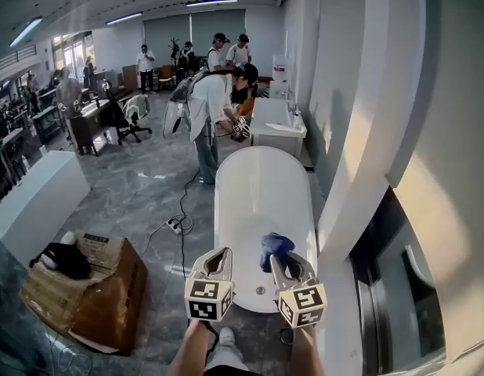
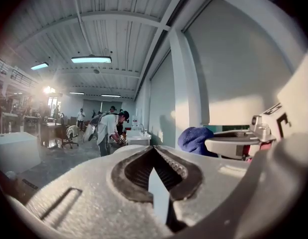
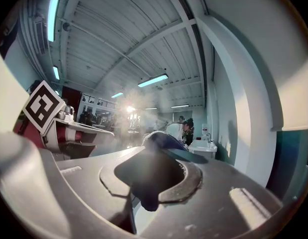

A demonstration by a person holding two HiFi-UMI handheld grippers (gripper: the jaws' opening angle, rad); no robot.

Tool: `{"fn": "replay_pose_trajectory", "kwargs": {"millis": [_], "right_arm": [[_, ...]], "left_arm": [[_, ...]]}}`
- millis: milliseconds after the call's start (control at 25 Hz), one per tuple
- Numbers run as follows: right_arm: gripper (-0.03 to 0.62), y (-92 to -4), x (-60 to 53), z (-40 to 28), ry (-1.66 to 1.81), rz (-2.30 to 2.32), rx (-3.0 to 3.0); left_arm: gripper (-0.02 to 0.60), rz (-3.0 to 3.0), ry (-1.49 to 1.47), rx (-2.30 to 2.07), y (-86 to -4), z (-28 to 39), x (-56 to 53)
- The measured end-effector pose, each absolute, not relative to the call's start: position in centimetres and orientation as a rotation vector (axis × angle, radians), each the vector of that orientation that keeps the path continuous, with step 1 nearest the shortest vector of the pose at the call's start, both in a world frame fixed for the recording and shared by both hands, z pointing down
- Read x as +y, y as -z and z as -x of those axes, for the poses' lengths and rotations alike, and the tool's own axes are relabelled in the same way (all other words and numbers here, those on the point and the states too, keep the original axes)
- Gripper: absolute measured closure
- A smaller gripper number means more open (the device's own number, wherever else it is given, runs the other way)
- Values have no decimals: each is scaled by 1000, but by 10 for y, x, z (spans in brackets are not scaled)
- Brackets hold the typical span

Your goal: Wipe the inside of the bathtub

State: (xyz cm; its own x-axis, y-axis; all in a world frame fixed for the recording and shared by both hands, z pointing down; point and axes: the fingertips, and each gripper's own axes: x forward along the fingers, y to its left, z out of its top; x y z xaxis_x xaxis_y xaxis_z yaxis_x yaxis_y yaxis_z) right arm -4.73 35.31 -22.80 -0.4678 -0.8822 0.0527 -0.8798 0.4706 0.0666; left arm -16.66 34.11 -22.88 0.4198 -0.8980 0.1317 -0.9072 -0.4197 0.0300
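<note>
Right claw [image 1: 279, 261] grips a blue cloth [image 1: 276, 244] over the white bathtub [image 1: 258, 186], lower centre; left claw [image 1: 218, 254] is clenched, empty.

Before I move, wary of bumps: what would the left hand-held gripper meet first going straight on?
Probably the bathtub rim just ahead of the left hand-held gripper; depth is unclear, it may pass above.

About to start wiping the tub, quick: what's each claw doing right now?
Left claw: closed, empty.
Right claw: closed on the blue cloth.
</note>
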Motion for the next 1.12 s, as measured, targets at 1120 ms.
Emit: {"fn": "replay_pose_trajectory", "kwargs": {"millis": [1120], "right_arm": [[512, 171, 85, 66, -149, -1696, -2437]], "left_arm": [[577, -2517, -202, -1401, 160, 181, 51]]}}
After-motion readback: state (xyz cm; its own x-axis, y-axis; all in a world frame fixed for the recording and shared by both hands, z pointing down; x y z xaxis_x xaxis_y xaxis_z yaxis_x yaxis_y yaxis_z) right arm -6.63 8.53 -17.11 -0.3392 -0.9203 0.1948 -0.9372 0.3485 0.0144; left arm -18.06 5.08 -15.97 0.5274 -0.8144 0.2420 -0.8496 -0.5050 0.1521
